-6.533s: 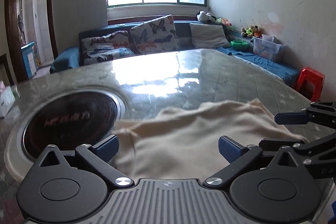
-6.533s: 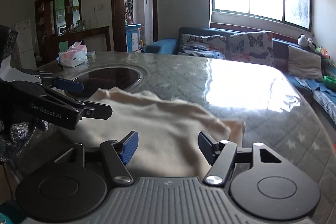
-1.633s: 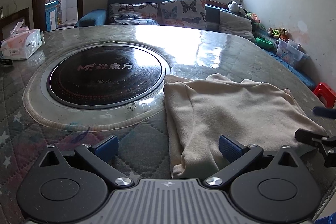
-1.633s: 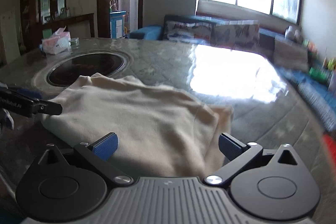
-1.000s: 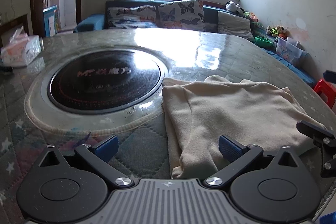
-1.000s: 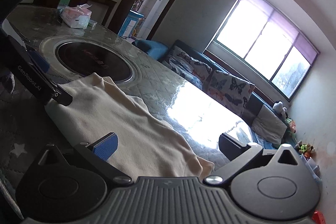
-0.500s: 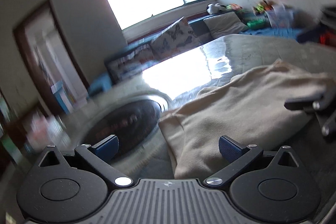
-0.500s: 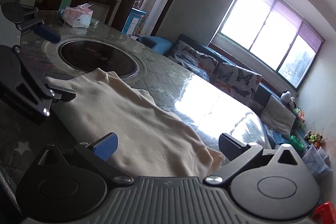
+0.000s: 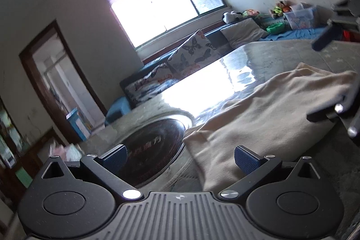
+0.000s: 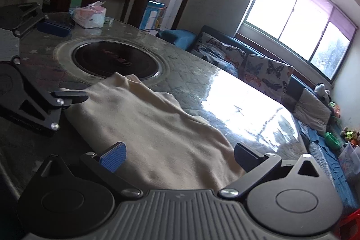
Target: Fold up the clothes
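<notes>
Red lettering shows on the round black glass cooktop, too blurred to read. The cream garment, soft and fleecy, lies folded at the centre of the right wrist view on the glossy quilt-patterned table. The left gripper and the right gripper both stand spread wide, their ribbed blue pads straddling the garment's near edges, nothing pinched.
</notes>
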